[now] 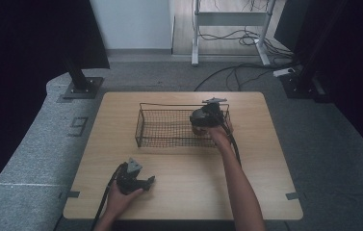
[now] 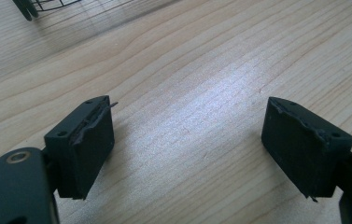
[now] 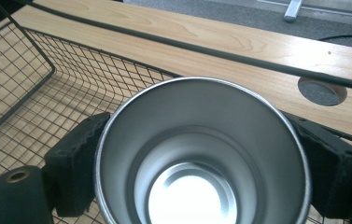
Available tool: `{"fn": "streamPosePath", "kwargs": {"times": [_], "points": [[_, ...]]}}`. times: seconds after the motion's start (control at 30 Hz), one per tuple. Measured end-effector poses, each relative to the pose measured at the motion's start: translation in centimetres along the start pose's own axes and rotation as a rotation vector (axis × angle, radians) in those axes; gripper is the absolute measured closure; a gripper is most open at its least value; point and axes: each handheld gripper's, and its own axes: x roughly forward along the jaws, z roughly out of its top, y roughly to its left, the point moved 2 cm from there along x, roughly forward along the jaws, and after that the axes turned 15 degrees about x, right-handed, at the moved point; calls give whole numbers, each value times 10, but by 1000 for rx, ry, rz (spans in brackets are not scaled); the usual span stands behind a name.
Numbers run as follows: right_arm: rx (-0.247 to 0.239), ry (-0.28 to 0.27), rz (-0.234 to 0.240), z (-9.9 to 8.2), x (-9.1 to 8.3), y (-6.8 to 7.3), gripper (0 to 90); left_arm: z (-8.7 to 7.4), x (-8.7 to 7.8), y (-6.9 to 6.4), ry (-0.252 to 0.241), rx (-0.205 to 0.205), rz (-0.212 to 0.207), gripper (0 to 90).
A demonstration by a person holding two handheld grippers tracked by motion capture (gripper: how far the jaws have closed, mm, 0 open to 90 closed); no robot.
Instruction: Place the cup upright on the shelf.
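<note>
Table: a light wooden table stands on grey carpet, with the person's forearms reaching in from its near edge.
Basket: a black wire basket sits on the far half of the table, long side facing the person.
Right gripper: the right gripper is inside the basket's right end, clamped around a metal cup, one jaw pressed on each side of the cup's wall.
Cup: upright, mouth open to the camera, shiny bottom visible; it is within the basket walls. I cannot tell whether it touches the mesh floor.
Left gripper: the left gripper rests low over bare wood near the front left of the table, jaws spread wide, nothing between them.
Gap: the left gripper is well apart from the basket, whose corner shows at the top of its own view.
Background: cables lie on the floor beyond the table.
</note>
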Motion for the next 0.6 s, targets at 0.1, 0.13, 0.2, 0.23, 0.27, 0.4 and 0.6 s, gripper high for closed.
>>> {"fn": "streamPosePath", "kwargs": {"times": [0.1, 0.13, 0.2, 0.23, 0.27, 0.4, 0.6], "points": [[-5, 7, -8, -1, 1, 0, 132, 0, 0, 0, 0, 0, 0, 170], [-4, 8, -16, -1, 2, 1, 132, 0, 0, 0, 0, 0, 0, 170], [-18, 14, -34, -2, 4, 1, 132, 0, 0, 0, 0, 0, 0, 170], [-21, 17, -38, -3, 5, 1, 132, 0, 0, 0, 0, 0, 0, 170], [-22, 21, -39, -3, 5, 1, 132, 0, 0, 0, 0, 0, 0, 170], [-14, 34, -37, -5, 8, 1, 132, 0, 0, 0, 0, 0, -1, 170], [-15, 58, -47, -7, 12, 0, 131, 0, 0, 0, 0, 0, -1, 170]]}}
